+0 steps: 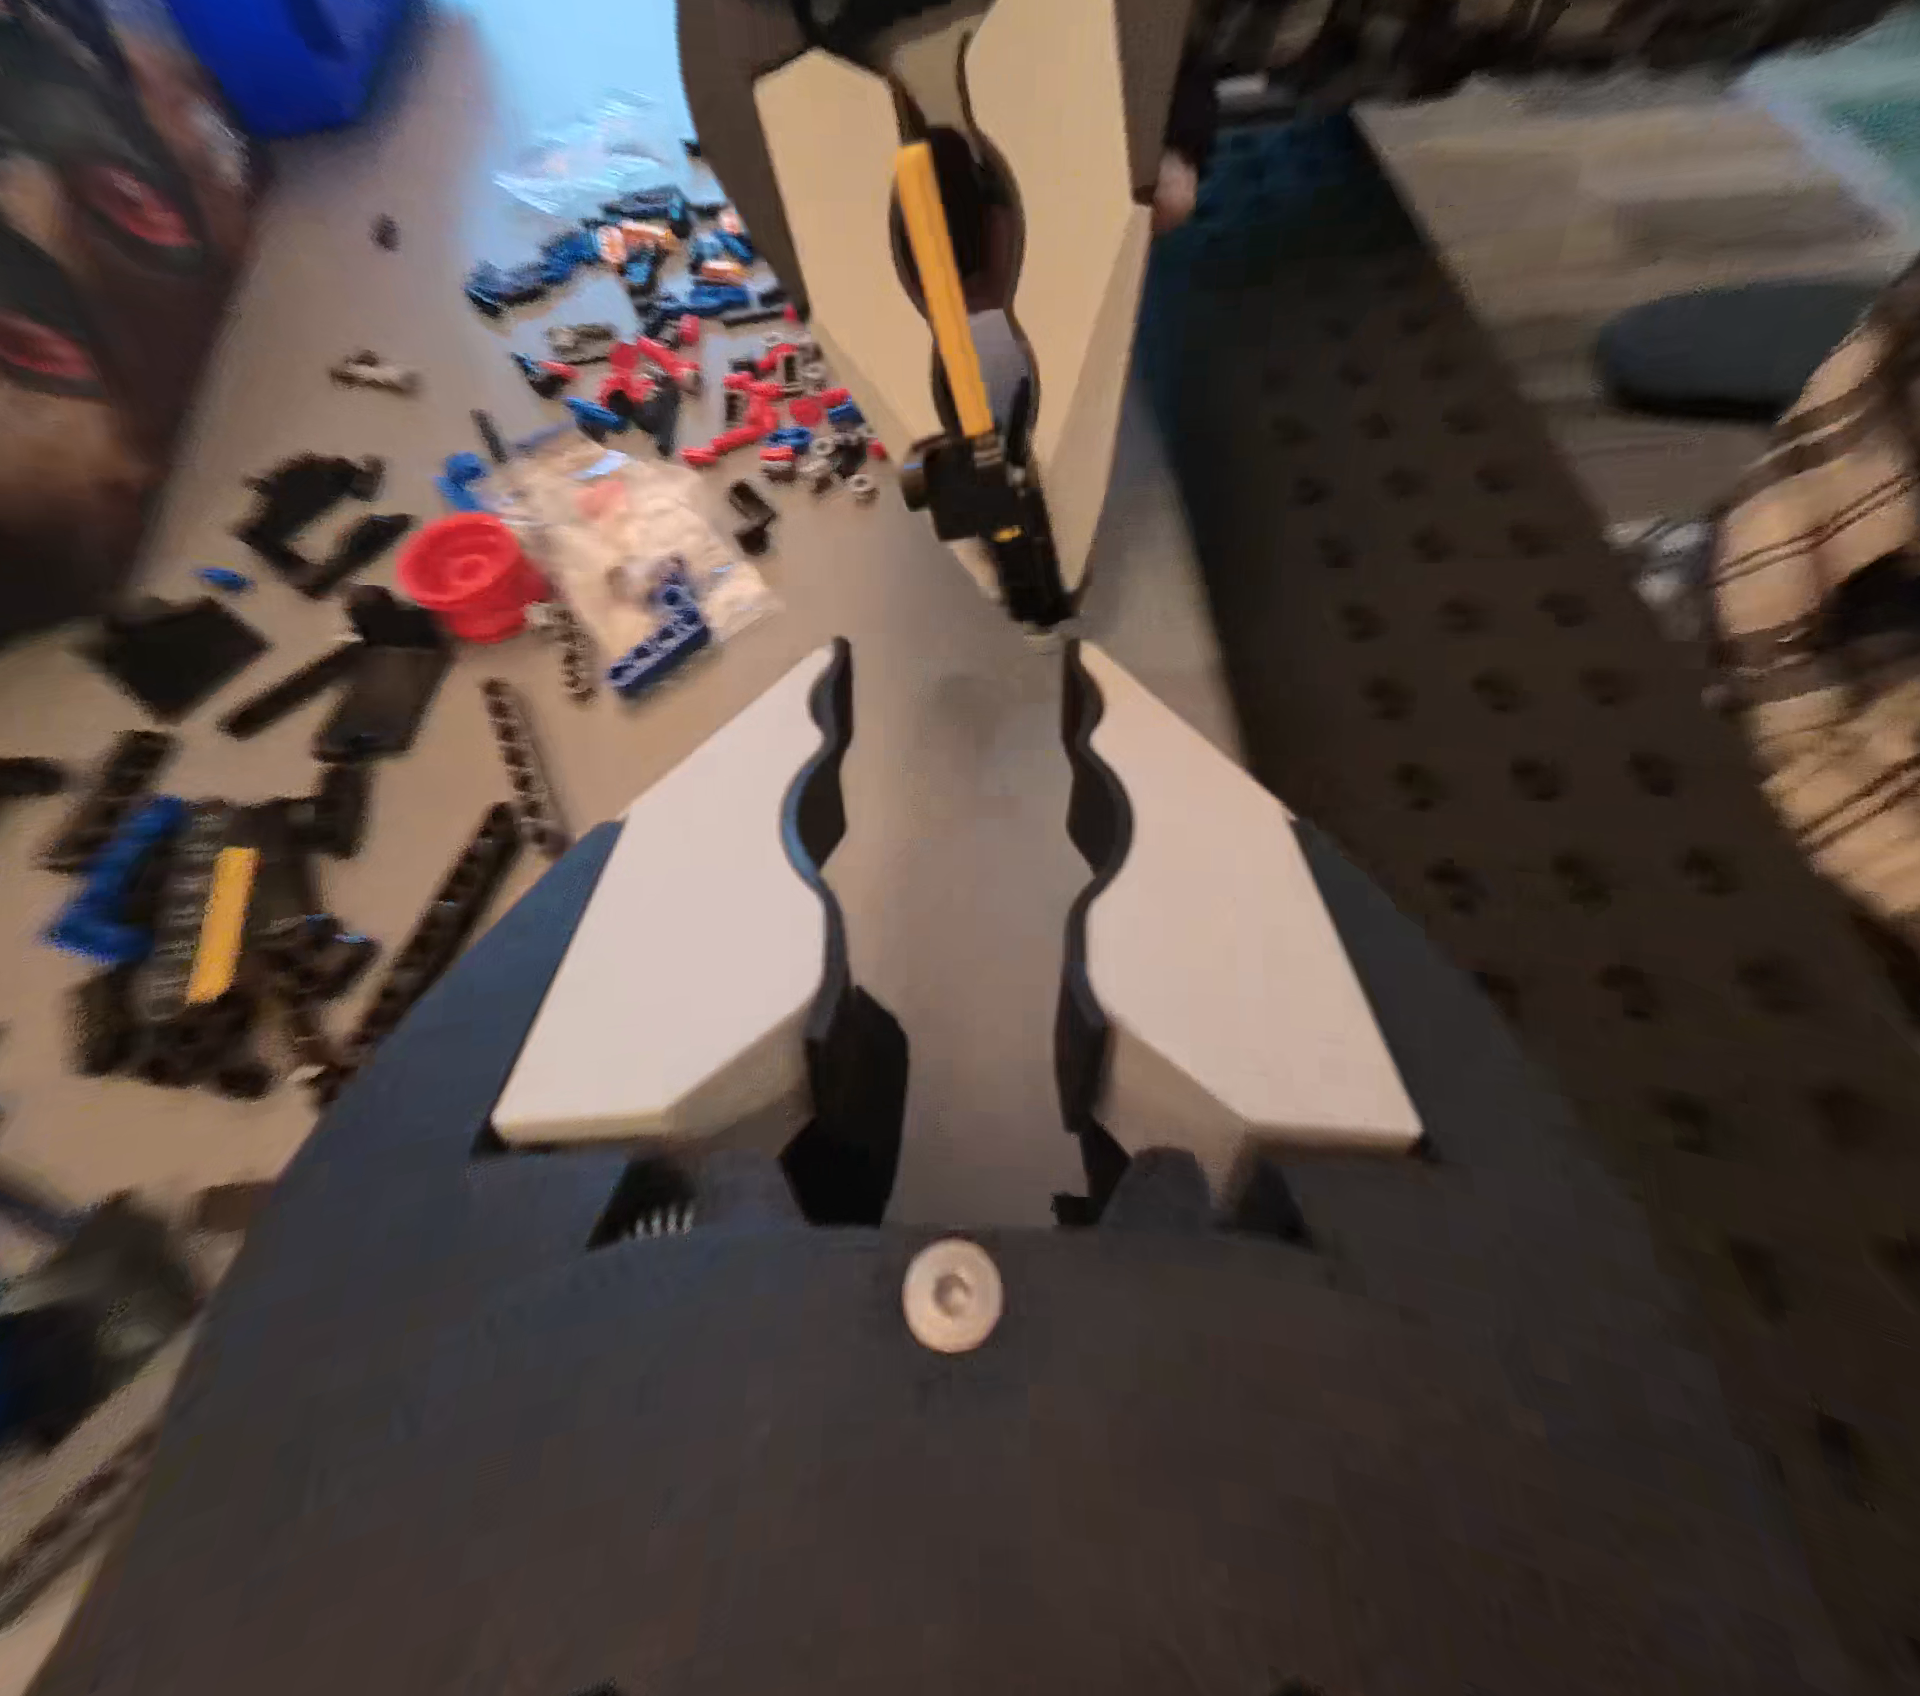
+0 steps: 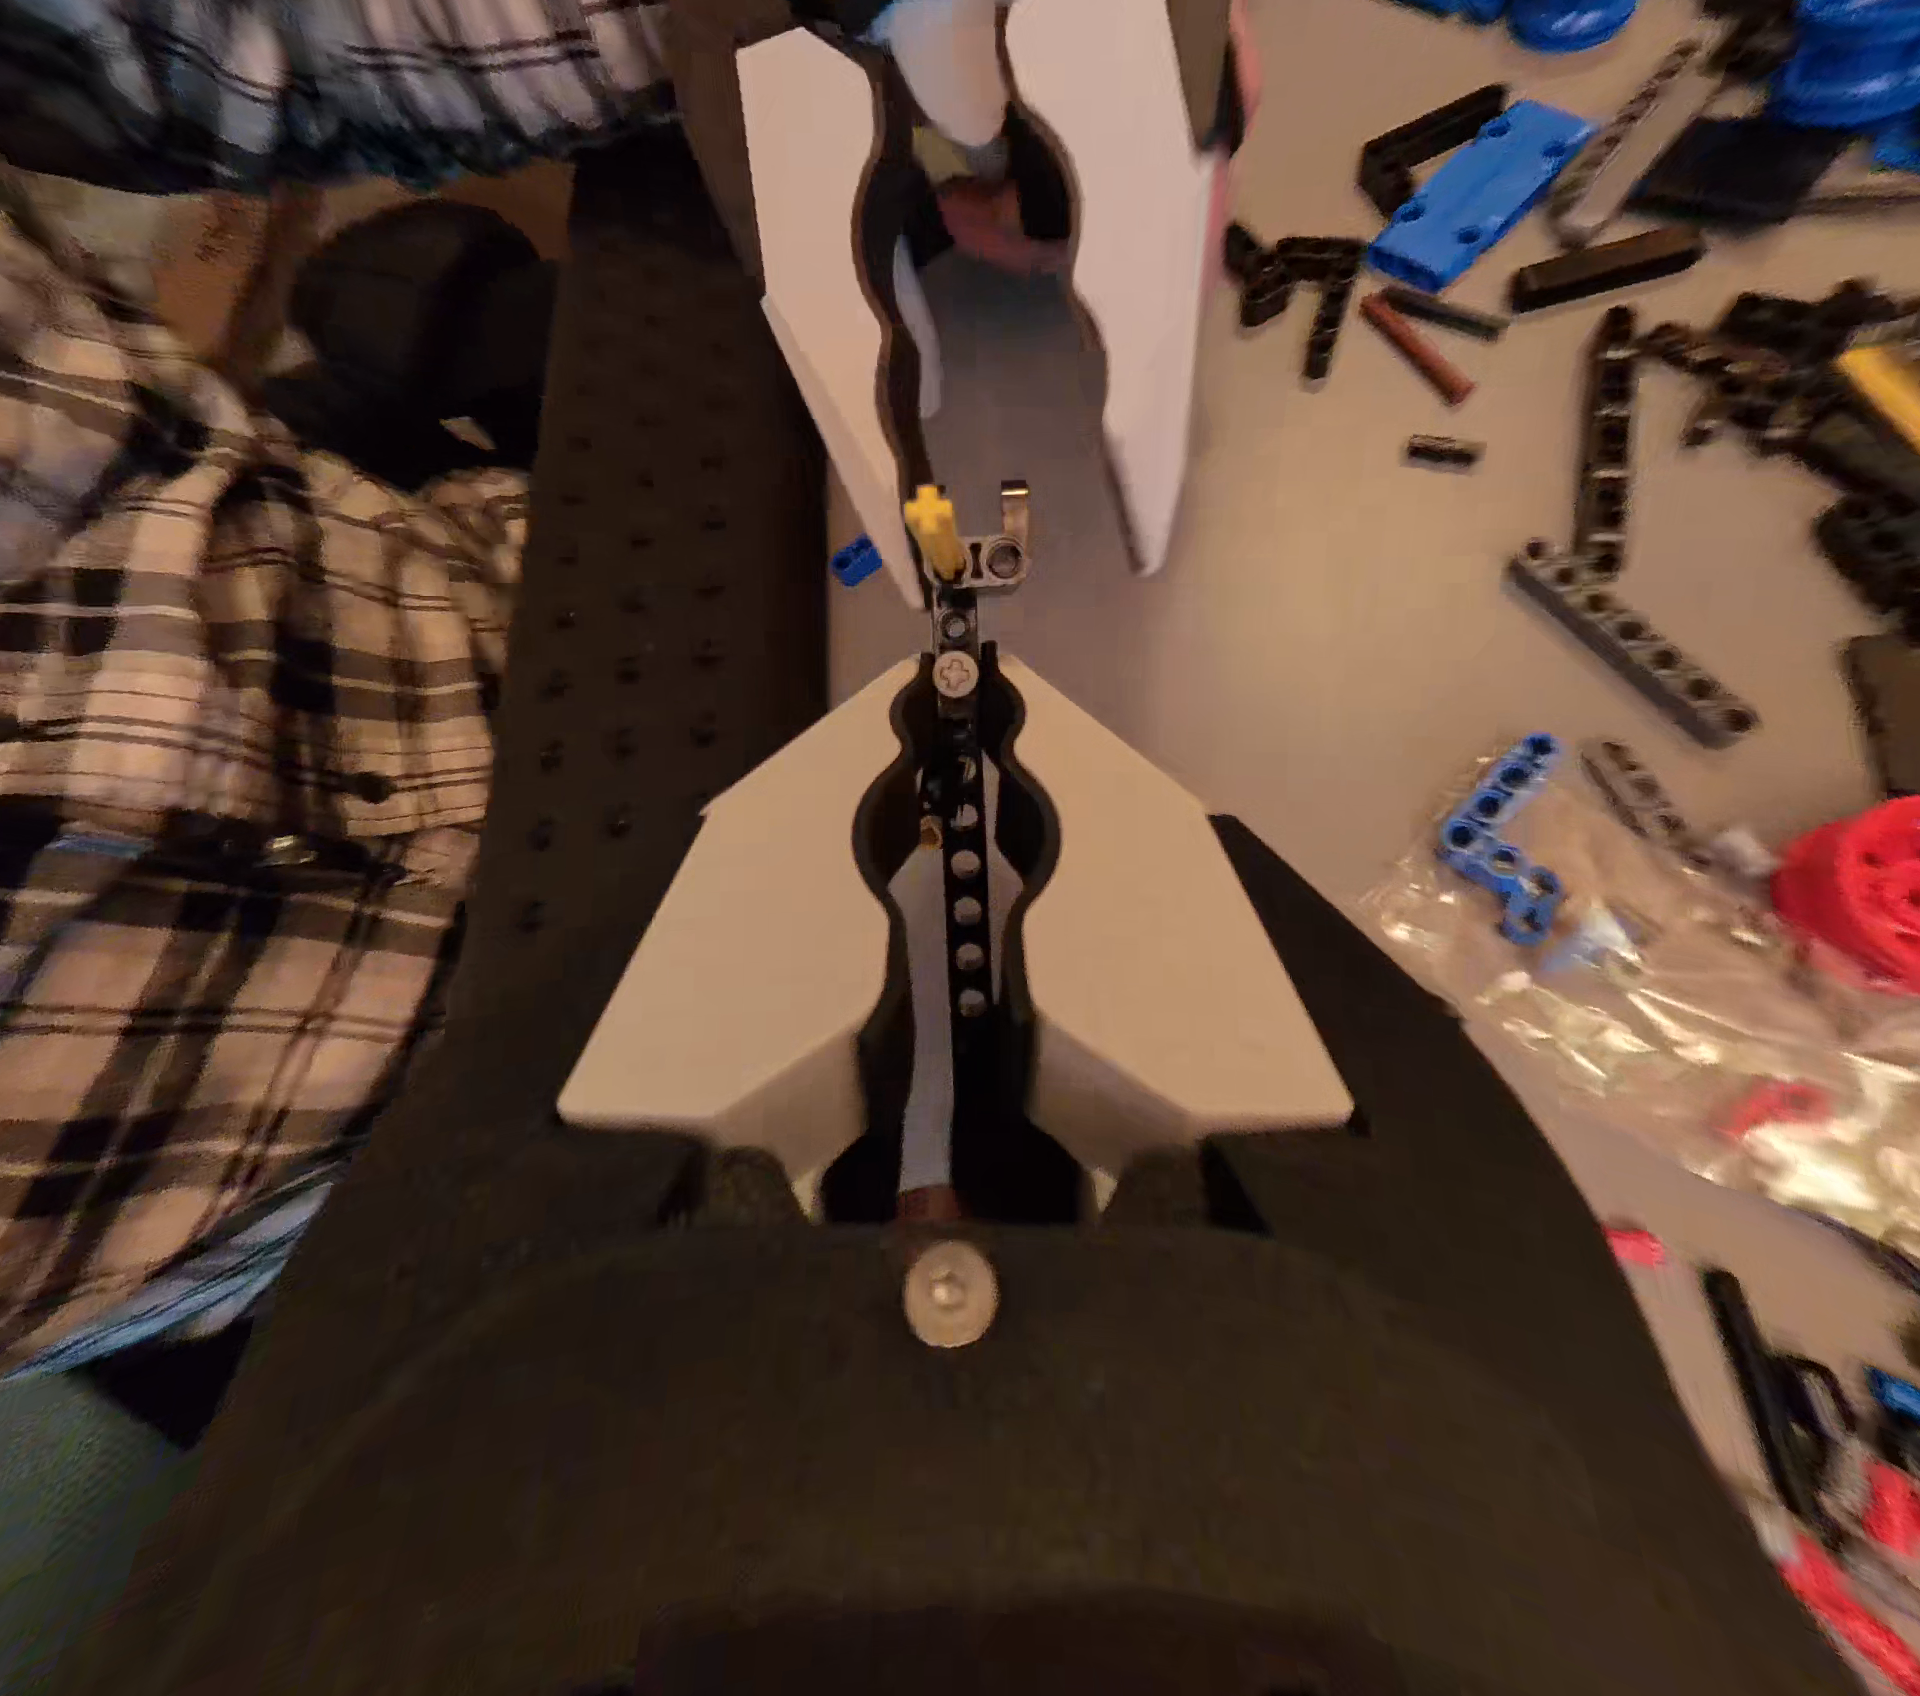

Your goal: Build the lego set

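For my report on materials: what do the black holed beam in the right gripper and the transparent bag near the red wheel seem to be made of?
The black beam looks like hard moulded plastic with a slight sheen: its edges are crisp and its round holes even. The bag seems to be thin, clear plastic film: it is crinkled, glossy, and the parts inside show through. The red wheel beside it also looks like plastic, though blurred.

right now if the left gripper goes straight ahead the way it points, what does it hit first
Most likely the black lego assembly with the yellow axle, held in the right gripper just past the open left gripper. Depth is blurred, so the gap is uncertain.
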Motion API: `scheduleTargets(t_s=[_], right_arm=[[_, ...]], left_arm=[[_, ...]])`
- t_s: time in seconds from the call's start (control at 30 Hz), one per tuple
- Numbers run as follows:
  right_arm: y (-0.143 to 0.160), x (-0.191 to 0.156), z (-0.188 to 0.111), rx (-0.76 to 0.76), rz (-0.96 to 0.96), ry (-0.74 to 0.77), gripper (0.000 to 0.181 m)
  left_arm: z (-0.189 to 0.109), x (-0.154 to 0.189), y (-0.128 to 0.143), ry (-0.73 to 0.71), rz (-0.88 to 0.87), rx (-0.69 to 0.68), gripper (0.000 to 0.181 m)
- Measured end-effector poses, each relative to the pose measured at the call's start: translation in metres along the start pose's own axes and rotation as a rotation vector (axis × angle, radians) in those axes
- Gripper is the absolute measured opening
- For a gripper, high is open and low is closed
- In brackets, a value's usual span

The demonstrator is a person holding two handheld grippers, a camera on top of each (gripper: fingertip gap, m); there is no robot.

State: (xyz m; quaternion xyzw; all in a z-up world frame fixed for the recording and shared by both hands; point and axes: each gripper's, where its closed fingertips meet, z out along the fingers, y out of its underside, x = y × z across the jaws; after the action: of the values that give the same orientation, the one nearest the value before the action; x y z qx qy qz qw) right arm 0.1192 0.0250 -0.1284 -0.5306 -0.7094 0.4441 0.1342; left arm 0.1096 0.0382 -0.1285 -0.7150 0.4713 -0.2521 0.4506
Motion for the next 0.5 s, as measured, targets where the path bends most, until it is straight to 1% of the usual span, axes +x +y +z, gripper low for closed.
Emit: scheduleTargets(t_s=[0.03, 0.07, 0.13, 0.2, 0.23, 0.3, 0.37, 0.43, 0.5], right_arm=[[0.001, -0.002, 0.001, -0.007, 0.024, -0.051, 0.006], [0.003, -0.001, 0.002, -0.015, 0.039, -0.076, 0.006], [0.007, -0.003, 0.005, -0.047, 0.061, -0.144, 0.006], [0.008, -0.004, 0.007, -0.069, 0.080, -0.192, 0.006], [0.010, -0.005, 0.009, -0.087, 0.088, -0.221, 0.006], [0.013, -0.006, 0.013, -0.130, 0.101, -0.260, 0.006], [0.016, -0.006, 0.015, -0.162, 0.116, -0.292, 0.006], [0.019, -0.007, 0.018, -0.194, 0.118, -0.322, 0.006], [0.019, -0.005, 0.021, -0.199, 0.120, -0.318, 0.007]], left_arm=[[-0.002, -0.003, 0.000, -0.054, 0.089, -0.018, 0.047], [-0.004, -0.009, -0.001, -0.132, 0.189, -0.037, 0.051], [-0.006, -0.009, -0.005, -0.213, 0.373, -0.073, 0.059], [-0.004, -0.007, -0.009, -0.281, 0.512, -0.110, 0.059], [-0.001, -0.005, -0.008, -0.290, 0.558, -0.126, 0.060], [0.005, -0.002, -0.004, -0.302, 0.641, -0.164, 0.049], [0.011, 0.000, 0.006, -0.293, 0.658, -0.211, 0.039], [0.013, 0.001, 0.011, -0.272, 0.629, -0.213, 0.039], [0.012, -0.001, 0.015, -0.268, 0.591, -0.224, 0.039]])
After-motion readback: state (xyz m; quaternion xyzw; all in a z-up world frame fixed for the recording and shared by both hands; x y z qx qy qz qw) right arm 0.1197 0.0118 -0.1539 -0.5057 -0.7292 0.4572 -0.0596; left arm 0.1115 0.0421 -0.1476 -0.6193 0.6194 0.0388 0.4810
